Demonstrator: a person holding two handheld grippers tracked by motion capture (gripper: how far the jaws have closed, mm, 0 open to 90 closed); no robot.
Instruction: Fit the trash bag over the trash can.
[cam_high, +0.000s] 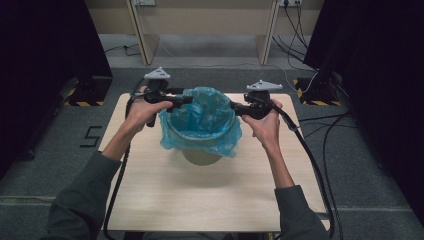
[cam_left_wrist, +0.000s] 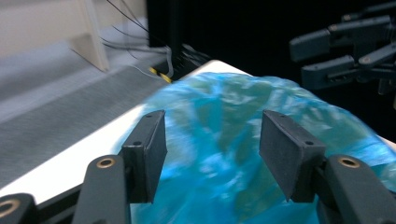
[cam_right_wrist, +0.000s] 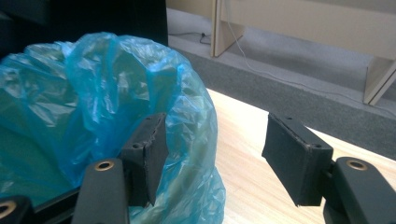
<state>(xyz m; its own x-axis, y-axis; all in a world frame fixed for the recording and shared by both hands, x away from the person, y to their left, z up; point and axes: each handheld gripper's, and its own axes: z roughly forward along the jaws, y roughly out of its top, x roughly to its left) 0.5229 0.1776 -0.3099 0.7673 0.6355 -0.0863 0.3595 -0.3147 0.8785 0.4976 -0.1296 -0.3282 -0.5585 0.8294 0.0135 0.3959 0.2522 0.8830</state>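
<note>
From the high view, we see the bin (cam_high: 202, 156) standing near the middle of the table (cam_high: 165, 200), lined with a blue plastic bag (cam_high: 202, 122) whose edge folds down over the rim and hangs outside it. We have the left gripper (cam_high: 186, 100) at the bag's left edge and the right gripper (cam_high: 235, 108) at its right edge, 1 on each side, both pointing inward across the bin's mouth. Each sits in a hand, with the forearms coming up from the bottom and a cable (cam_high: 310, 160) trailing off the right side of the table.

Over to the left gripper view, and we are looking along 2 black jaws standing apart, with the blurred bag (cam_left_wrist: 219, 135) spread behind and between them. The pads do not press on the plastic here, so we call these jaws open. The right gripper (cam_left_wrist: 348, 51) shows far off at the top right, beyond the bag.

Now the right gripper view, and again we see 2 jaws wide apart. The one at the left of the frame sits right against the bag (cam_right_wrist: 102, 93) at the rolled rim, while the other stands over bare table (cam_right_wrist: 243, 154), well clear of the plastic. Nothing is pinched between them: open.
</note>
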